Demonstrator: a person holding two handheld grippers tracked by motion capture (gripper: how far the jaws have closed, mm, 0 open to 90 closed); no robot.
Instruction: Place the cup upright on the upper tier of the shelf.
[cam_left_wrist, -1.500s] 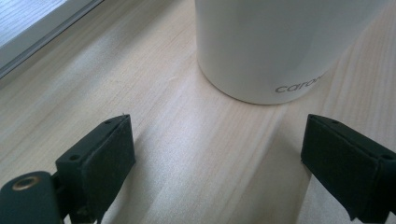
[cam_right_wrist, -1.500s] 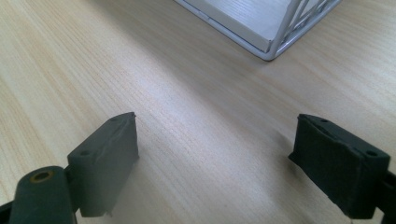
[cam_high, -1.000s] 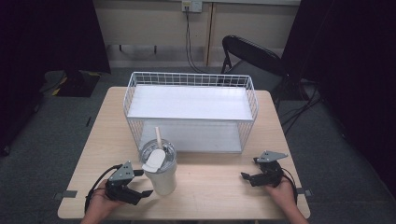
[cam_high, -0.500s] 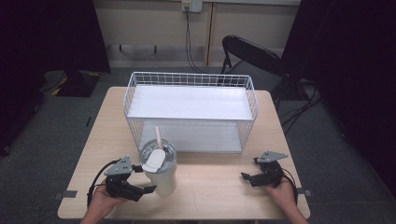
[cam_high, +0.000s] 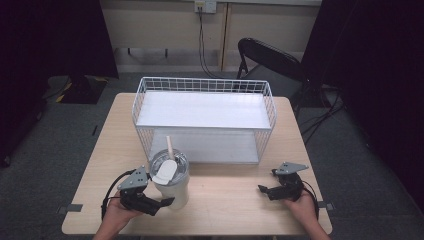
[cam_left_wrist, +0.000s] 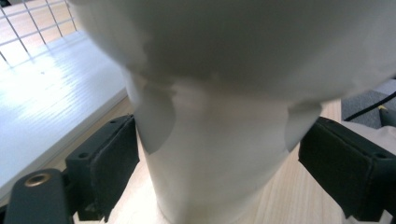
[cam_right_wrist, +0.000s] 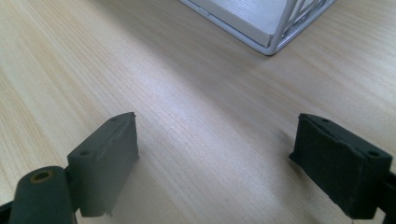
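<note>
Behind cup (cam_high: 172, 181): wire basket (cam_high: 205, 120), close. Left tool (cam_high: 161, 204) spread around cup; right tool (cam_high: 265, 190) spread, empty.

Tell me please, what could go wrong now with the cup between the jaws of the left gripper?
The left gripper has its jaws around the low part of the cup, still slightly apart from it. A low grasp on a tall cup could tip it. The lid and straw might not stop a spill. The wire basket stands close behind, so lifting could knock it.
</note>
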